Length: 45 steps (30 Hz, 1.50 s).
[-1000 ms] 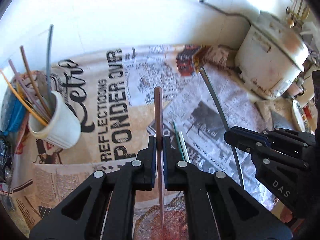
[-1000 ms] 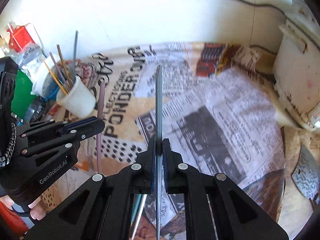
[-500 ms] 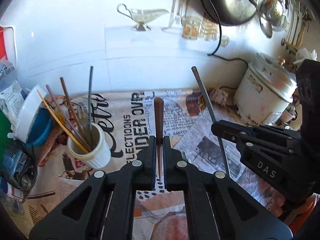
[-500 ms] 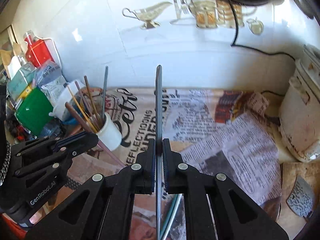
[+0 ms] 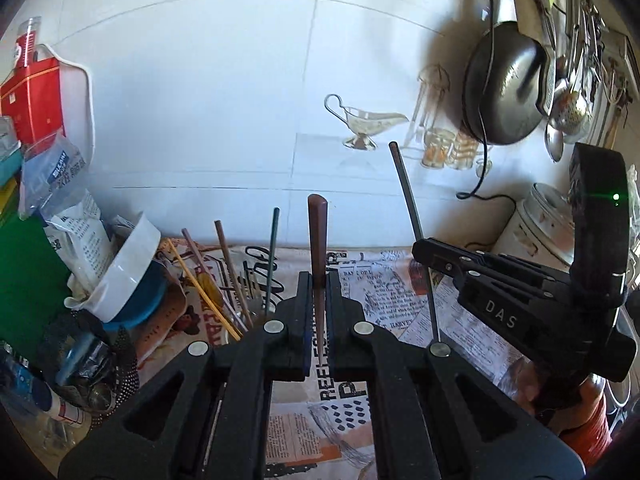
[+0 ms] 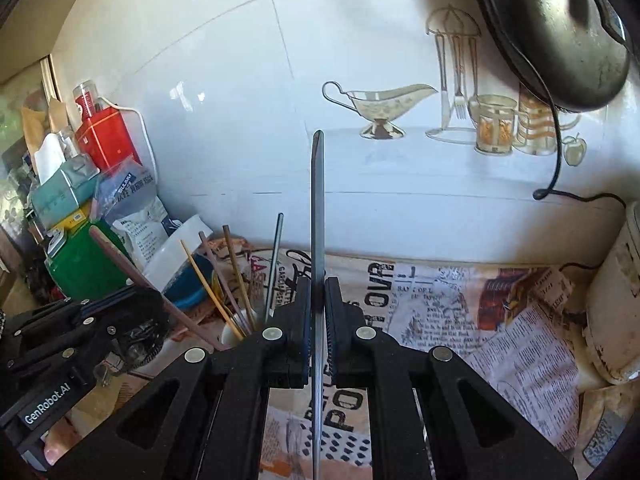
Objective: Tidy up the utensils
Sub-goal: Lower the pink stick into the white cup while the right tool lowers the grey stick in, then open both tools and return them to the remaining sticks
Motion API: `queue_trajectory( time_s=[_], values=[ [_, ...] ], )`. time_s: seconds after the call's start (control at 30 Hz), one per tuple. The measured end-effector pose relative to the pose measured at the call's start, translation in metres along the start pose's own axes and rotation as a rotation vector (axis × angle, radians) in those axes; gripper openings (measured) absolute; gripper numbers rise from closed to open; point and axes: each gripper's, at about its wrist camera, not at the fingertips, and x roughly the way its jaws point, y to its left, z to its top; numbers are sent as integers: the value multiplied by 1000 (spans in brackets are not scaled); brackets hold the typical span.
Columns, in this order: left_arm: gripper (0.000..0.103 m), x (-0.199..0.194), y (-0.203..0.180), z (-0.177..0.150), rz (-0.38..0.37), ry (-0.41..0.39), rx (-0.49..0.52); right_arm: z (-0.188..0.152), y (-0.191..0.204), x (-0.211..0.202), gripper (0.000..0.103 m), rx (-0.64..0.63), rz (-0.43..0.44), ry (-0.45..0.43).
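My left gripper (image 5: 318, 280) is shut on a brown chopstick (image 5: 317, 236) that points up. My right gripper (image 6: 318, 288) is shut on a dark grey chopstick (image 6: 318, 208), also upright. Each gripper shows in the other's view: the right one (image 5: 424, 250) with its grey stick (image 5: 412, 216), the left one (image 6: 152, 292) with its brown stick (image 6: 132, 272). A white cup (image 6: 232, 334) holding several chopsticks (image 6: 236, 276) stands just left of and below both grippers, mostly hidden behind the jaws; its sticks (image 5: 228, 264) show in the left wrist view.
Newspaper (image 6: 460, 304) covers the counter. Bags, boxes and a white and blue bowl (image 5: 128, 276) crowd the left. A white rice cooker (image 6: 616, 304) stands at the right. A tiled wall (image 5: 240, 100) is close behind, with a dark pan (image 5: 504, 88) hanging on it.
Both grippers have risen and tilted up from the newspaper, each keeping its chopstick, and have moved left so the cup sits right below the jaws.
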Motion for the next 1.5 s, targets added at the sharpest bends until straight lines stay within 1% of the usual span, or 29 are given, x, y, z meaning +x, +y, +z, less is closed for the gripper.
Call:
queue_trajectory(
  time_s=[0.27,0.43,0.67,0.9,1.17,1.3,1.5],
  values=[
    [4,-18,43,19,27,-51,-50,24,34,39,6,-33,27,-31],
    [4,-15,65,23,46,-51,-68,33,50,73,6,-41,32,-32],
    [4,7,91,21,32,-3,-101,30,60,122,6,-32,22,-22],
    [4,43,103,11,2,65,-108,12,56,159,6,3,18,12],
    [4,83,105,-6,-17,155,-118,-12,48,167,6,1,15,57],
    [4,94,103,-11,-15,183,-114,-21,45,165,6,-14,17,93],
    [4,104,103,-14,6,215,-122,-35,47,158,6,-59,46,168]
  ],
)
